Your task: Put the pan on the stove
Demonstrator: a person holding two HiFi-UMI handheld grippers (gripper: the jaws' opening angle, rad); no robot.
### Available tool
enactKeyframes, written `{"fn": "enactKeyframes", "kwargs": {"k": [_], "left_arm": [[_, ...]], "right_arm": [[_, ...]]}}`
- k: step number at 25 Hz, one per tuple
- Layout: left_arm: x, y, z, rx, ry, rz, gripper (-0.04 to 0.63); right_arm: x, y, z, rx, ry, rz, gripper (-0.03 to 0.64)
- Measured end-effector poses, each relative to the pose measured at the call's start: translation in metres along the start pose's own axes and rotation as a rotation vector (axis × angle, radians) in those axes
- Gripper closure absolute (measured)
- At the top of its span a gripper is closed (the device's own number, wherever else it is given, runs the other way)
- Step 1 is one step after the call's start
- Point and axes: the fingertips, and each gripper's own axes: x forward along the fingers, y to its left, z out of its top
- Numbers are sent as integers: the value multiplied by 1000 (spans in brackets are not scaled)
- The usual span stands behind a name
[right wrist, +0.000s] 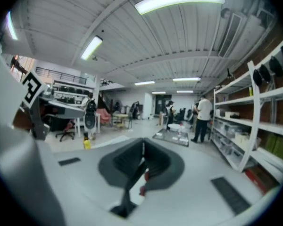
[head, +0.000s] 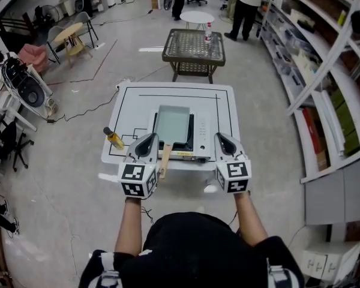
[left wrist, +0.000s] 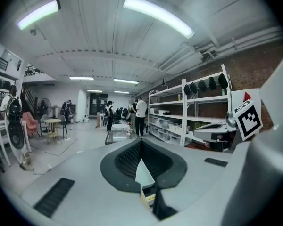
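The rectangular pan (head: 172, 125) is seen seated on the stove (head: 199, 134), at the near middle of the white bench (head: 126, 101). Its wooden handle (head: 165, 158) is pointed toward the person, past the bench's near edge. The left claw (head: 149, 140) is held just beside the handle, on its left; contact cannot be told. In the left gripper view its jaws are seen pressed together with nothing between them. The right claw (head: 222, 140) is held at the stove's right front corner, jaws likewise closed and empty. A yellow bottle (head: 114, 139) is noted near the bench's left edge. A low table (head: 194, 45) is seen beyond the bench.
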Motion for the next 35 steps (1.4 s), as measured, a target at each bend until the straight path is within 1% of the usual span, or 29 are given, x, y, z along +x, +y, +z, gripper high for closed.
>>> {"fn": "enactKeyframes", "kwargs": {"k": [3,10,15,19,22,35], "left_arm": [[-5,3,12,30,-78,41,571],[-6,-7,19,51,-113,32,571],[-3,-8,15,54,-106,29,571],[-2,-11,16,49,-101,22,571],[0,-11,13,48,-96,19,571],[-2,-12,13,23,-116,12,571]], "right_arm": [[-5,0,12,22,-44,-4,583],[-8,-3,20,52,-77,-17,583],[-6,-2,19,58,-93,-18,583],[-8,-4,22,26,-112,-36,583],[-6,-5,20,38,-121,-28,583],[-2,2,12,23,-93,8,583]]}}
